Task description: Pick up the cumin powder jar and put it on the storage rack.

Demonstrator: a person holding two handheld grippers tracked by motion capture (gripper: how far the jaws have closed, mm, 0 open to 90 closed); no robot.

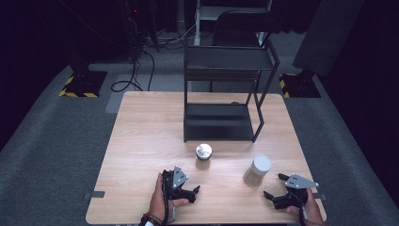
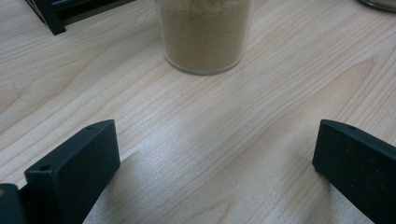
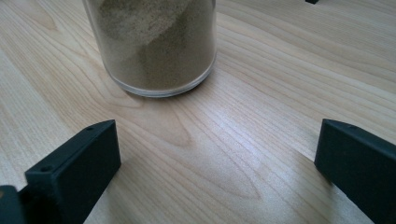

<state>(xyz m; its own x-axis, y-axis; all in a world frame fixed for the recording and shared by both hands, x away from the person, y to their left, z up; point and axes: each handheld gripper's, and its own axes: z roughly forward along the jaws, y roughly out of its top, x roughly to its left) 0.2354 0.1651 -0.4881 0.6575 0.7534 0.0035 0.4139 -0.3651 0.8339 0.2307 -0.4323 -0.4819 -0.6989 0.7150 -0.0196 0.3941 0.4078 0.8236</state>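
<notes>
Two clear jars of tan powder stand on the wooden table (image 1: 141, 141). The silver-lidded jar (image 1: 203, 153) stands just ahead of my left gripper (image 1: 195, 192), which rests open near the table's front edge. In the left gripper view this jar (image 2: 204, 35) stands upright beyond the wide-apart jaws of the left gripper (image 2: 217, 154), not touching them. The white-lidded jar (image 1: 257, 170) stands to the left of and beyond my right gripper (image 1: 274, 185). The right gripper view shows that jar (image 3: 154, 46) close ahead, left of centre, and the right gripper (image 3: 217, 156) open on nothing.
A black two-tier metal shelf (image 1: 221, 121) stands at the back middle of the table; one of its feet (image 2: 51, 18) shows in the left gripper view. Cables and stand bases lie on the grey floor behind. Bare wood lies between the jars and the front edge.
</notes>
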